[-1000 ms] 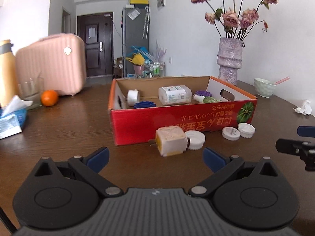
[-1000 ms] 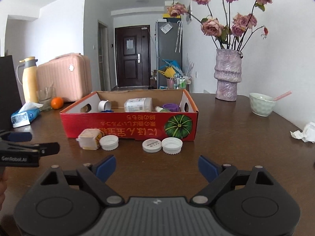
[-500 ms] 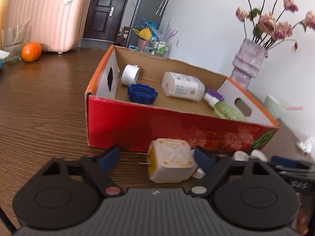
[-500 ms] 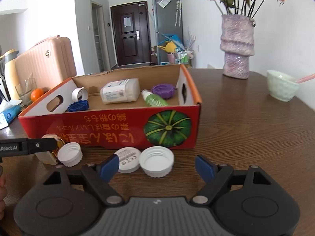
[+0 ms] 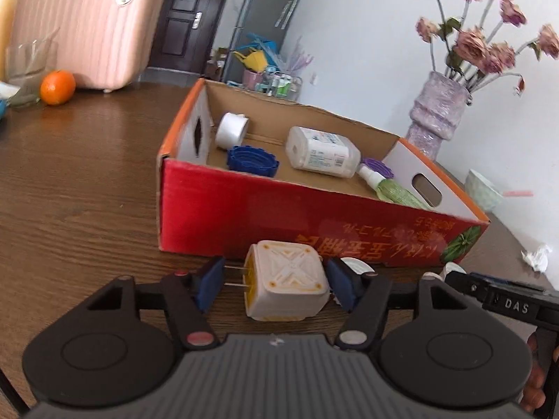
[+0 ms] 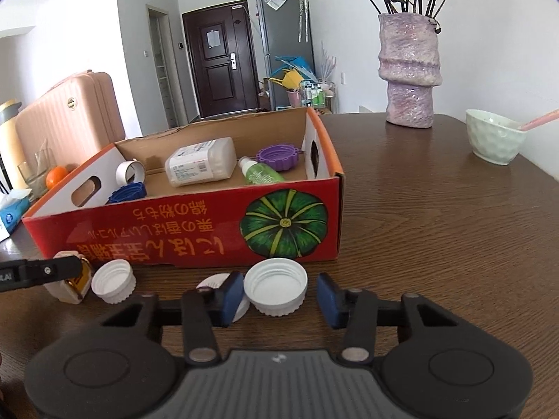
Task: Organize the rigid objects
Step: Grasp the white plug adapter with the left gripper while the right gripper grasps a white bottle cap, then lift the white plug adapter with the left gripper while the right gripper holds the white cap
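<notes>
A white and yellow plug adapter lies on the table in front of the red cardboard box. My left gripper is open around it, its pads close to both sides. My right gripper is open around a white cap that lies open side up. A second white cap sits by the adapter. A third cap is partly hidden behind my right gripper's left finger. The box holds a white bottle, green bottle, purple lid, blue lid and tape roll.
A purple vase with flowers and a pale green bowl stand on the table at the right. A crumpled tissue lies right of the box. A pink suitcase, an orange and a glass are at the far left.
Both grippers moved forward and down. The left one's fingers have narrowed around the plug adapter. The right one's fingers have narrowed around the white cap.
</notes>
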The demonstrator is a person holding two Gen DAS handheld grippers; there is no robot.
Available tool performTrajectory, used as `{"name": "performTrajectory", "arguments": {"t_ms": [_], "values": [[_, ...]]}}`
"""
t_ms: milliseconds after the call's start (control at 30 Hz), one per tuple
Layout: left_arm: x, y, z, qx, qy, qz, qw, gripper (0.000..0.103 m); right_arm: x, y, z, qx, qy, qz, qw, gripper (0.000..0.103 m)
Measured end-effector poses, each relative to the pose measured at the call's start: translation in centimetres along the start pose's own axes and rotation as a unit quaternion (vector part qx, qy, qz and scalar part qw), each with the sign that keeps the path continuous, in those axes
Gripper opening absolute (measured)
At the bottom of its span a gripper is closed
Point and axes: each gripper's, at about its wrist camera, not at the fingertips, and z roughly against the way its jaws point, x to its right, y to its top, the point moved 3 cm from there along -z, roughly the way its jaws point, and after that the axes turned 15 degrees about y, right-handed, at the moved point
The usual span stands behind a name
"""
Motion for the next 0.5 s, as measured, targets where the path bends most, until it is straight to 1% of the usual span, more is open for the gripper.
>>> {"name": "performTrajectory", "arguments": {"t_ms": [33,133,233,367,500], "values": [[0.0,0.0,0.0,0.001,0.000,0.000,1.0000,0.062,0.0,0.0,0.1,0.001,-0.002,0.000,1.000,0.039],[-0.5,-0.3,0.4,-0.004,-0.014,0.006,0.9999,0.062,-0.4,-0.1,0.3,0.002,-0.010,0.005,1.000,0.039],[-0.6,-0.8,1.5,0.009,-0.011,-0.002,0.9999,0.062,-0.6,-0.7,0.9,0.007,-0.013,0.006,1.000,0.039],[-1.3,-2.6,4.5,0.031,0.004,-0.014,0.9994,0.062,-1.7,-1.8,3.1,0.011,-0.023,0.015,1.000,0.039],[-2.5,-5.0,8.5,0.043,0.006,-0.006,0.9991,0.062,-3.8,-3.4,6.1,0.025,-0.023,0.041,0.999,0.039]]}}
